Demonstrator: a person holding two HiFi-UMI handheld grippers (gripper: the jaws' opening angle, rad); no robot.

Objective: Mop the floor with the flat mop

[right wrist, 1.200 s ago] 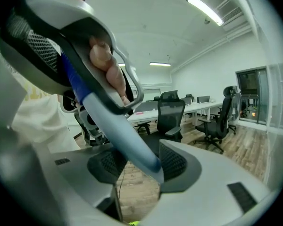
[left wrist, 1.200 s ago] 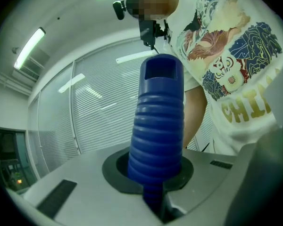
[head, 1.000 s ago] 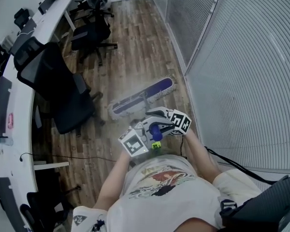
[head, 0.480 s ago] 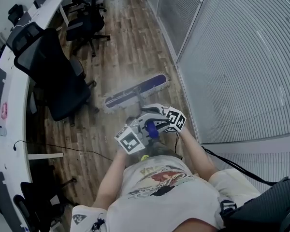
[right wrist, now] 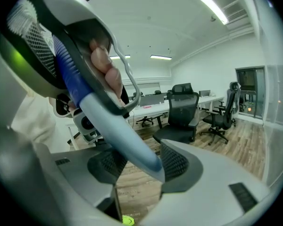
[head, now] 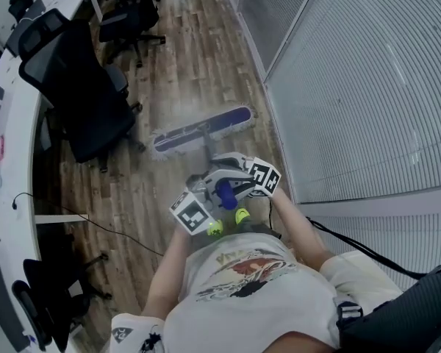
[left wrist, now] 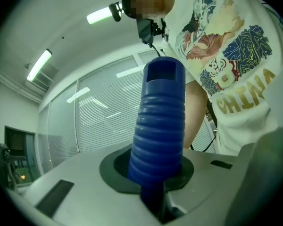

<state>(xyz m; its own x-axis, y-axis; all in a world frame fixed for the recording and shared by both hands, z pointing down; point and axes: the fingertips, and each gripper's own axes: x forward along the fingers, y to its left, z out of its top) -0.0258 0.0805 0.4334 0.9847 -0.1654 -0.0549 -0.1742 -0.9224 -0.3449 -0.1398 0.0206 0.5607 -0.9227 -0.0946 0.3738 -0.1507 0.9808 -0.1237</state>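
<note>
Mop head lay ahead, long axis crosswise. My left gripper pinched the blue grip; my right gripper, nearer the head, clamped the shaft.

Wood-plank floor carries flat mop, pad down, plus office chairs.
</note>
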